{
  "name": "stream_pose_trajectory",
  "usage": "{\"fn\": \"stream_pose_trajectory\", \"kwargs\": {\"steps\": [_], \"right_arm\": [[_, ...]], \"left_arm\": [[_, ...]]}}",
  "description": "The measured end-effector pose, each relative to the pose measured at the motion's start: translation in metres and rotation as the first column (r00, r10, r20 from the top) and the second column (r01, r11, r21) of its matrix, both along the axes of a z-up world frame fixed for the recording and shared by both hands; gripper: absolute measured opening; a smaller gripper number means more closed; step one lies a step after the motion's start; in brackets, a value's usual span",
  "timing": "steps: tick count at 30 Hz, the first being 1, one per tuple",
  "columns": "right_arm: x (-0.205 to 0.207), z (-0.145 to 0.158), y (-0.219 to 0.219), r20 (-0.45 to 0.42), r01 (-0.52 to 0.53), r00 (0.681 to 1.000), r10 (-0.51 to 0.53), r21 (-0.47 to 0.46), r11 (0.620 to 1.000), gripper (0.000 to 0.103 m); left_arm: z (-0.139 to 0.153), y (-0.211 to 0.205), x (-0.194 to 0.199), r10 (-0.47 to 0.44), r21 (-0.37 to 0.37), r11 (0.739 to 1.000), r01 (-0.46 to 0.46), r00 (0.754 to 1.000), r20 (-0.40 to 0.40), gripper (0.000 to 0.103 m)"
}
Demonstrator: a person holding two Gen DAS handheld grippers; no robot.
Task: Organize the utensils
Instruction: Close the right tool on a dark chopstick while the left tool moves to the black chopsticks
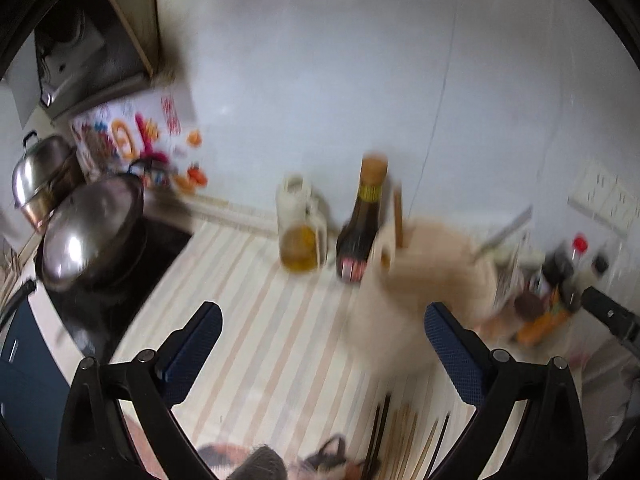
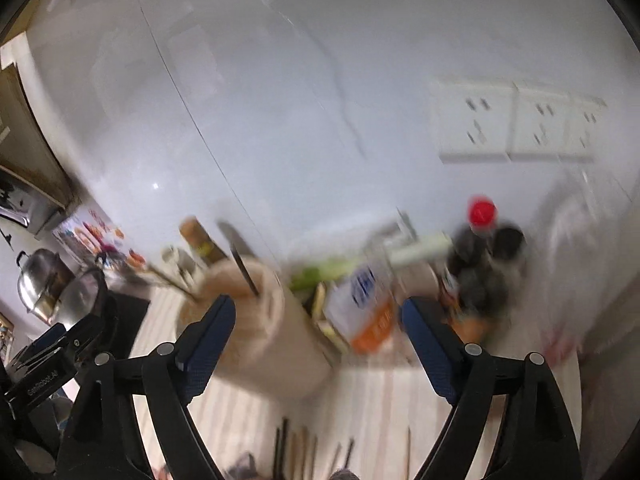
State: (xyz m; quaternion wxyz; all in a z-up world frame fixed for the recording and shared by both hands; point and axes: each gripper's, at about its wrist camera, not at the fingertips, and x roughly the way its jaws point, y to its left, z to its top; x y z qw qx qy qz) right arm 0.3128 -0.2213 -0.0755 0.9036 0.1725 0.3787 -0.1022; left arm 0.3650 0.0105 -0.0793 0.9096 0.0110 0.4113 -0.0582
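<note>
Both wrist views, motion-blurred. I hold the left tool (image 1: 322,336) with its blue pads spread wide and nothing between them; the right tool (image 2: 318,330) likewise stands apart and empty, so neither carries a utensil at this moment.

The task's things, a loose scatter of chopsticks (image 1: 394,436), lie flat on the striped tabletop (image 1: 256,320) near the lower edge of each view, just ahead of the tool bases; dark and pale sticks are mixed, roughly parallel. I judge they lie there because they await sorting.

The beige utensil holder (image 2: 256,320) stands upright behind them, beside the left pad of the right tool in the right wrist view. A few long utensils already lean in its mouth, which suggests it is the destination; what kind they are is too blurred to tell.

A soy sauce bottle (image 1: 362,224) and a glass oil jar (image 1: 300,232) stand against the wall, clear of the work area. A lidded wok (image 1: 88,232) sits on the stove at left. A cluster of condiment containers (image 2: 484,264) occupies the right corner.

I judge the next move is a low pinch along the sticks' length.
</note>
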Motion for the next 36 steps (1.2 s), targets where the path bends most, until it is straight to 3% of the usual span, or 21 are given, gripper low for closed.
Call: {"fn": "stream_pose_trajectory", "kwargs": {"steps": [9, 16, 19, 20, 23, 25, 27, 31, 35, 36], "right_arm": [[-0.049, -0.097, 0.0, -0.238, 0.038, 0.971, -0.022, 0.062, 0.997, 0.085], [-0.057, -0.192, 0.022, -0.441, 0.006, 0.894, 0.08, 0.189, 0.982, 0.045], [-0.055, -0.229, 0.037, -0.506, -0.001, 0.854, 0.121, 0.231, 0.973, 0.035], [-0.054, -0.236, 0.041, -0.517, -0.003, 0.846, 0.13, 0.238, 0.971, 0.034], [-0.052, -0.259, 0.053, -0.56, -0.007, 0.815, 0.145, 0.241, 0.97, 0.026], [-0.054, -0.268, 0.059, -0.587, -0.016, 0.797, 0.144, 0.217, 0.976, 0.013], [-0.056, -0.27, 0.067, -0.585, -0.058, 0.798, 0.144, 0.164, 0.985, 0.007], [-0.063, -0.275, 0.067, -0.612, -0.077, 0.78, 0.133, 0.118, 0.99, 0.005], [-0.072, -0.279, 0.053, -0.635, -0.069, 0.765, 0.11, 0.09, 0.994, 0.004], [-0.076, -0.28, 0.048, -0.637, -0.061, 0.764, 0.103, 0.088, 0.994, 0.005]], "left_arm": [[-0.098, -0.017, -0.048, -0.035, 0.145, 0.987, 0.066, 0.977, -0.211, 0.103], [-0.159, -0.025, -0.063, -0.03, 0.183, 0.978, 0.097, 0.941, -0.338, 0.103], [-0.18, -0.022, -0.067, -0.01, 0.196, 0.976, 0.092, 0.924, -0.383, 0.1], [-0.186, -0.02, -0.068, -0.009, 0.192, 0.977, 0.094, 0.917, -0.399, 0.094], [-0.197, -0.017, -0.07, -0.016, 0.184, 0.977, 0.106, 0.902, -0.431, 0.086], [-0.201, -0.02, -0.071, -0.037, 0.164, 0.979, 0.122, 0.896, -0.443, 0.086], [-0.205, -0.027, -0.074, -0.069, 0.146, 0.978, 0.15, 0.89, -0.45, 0.085], [-0.213, -0.044, -0.074, -0.115, 0.13, 0.971, 0.198, 0.875, -0.471, 0.065], [-0.227, -0.052, -0.069, -0.127, 0.128, 0.968, 0.216, 0.86, -0.494, 0.034], [-0.23, -0.053, -0.069, -0.129, 0.125, 0.968, 0.219, 0.856, -0.5, 0.033]]}}
